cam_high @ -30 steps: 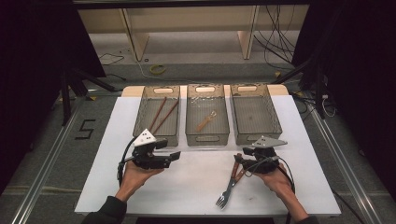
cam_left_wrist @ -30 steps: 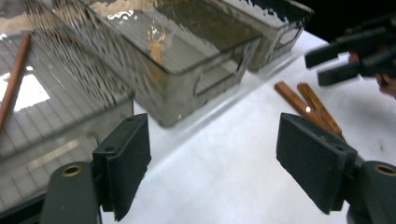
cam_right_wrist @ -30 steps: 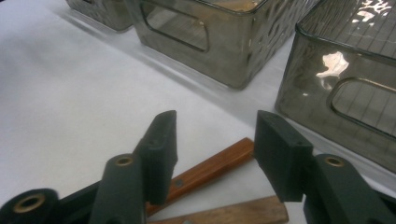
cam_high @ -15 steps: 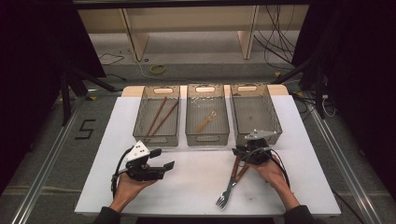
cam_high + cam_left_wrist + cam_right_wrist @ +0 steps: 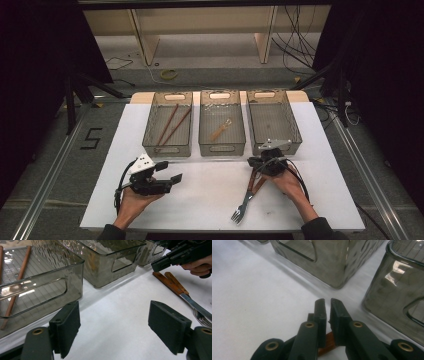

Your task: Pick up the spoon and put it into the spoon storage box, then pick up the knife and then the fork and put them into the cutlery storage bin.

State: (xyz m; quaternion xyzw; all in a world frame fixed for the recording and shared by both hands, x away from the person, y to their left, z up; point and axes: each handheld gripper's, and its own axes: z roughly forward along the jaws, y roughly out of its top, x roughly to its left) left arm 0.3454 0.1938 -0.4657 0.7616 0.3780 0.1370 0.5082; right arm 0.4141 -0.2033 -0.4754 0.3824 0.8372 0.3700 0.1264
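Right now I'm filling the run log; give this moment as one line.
right gripper: closing on wooden handle of fork | left gripper: open, nothing between | bins: untouched

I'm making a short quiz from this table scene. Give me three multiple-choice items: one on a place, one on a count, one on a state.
1. Where do the two chopsticks lie?
A. left bin
B. middle bin
C. on the table

2. How many clear bins stand in the row?
A. two
B. three
C. four

3. How is the left gripper?
A. shut on a fork
B. open, holding nothing
C. shut on a chopstick

Answers:
1 A: both sticks lie inside the left bin.
2 B: three bins stand side by side.
3 B: its fingers stand wide apart over bare table.
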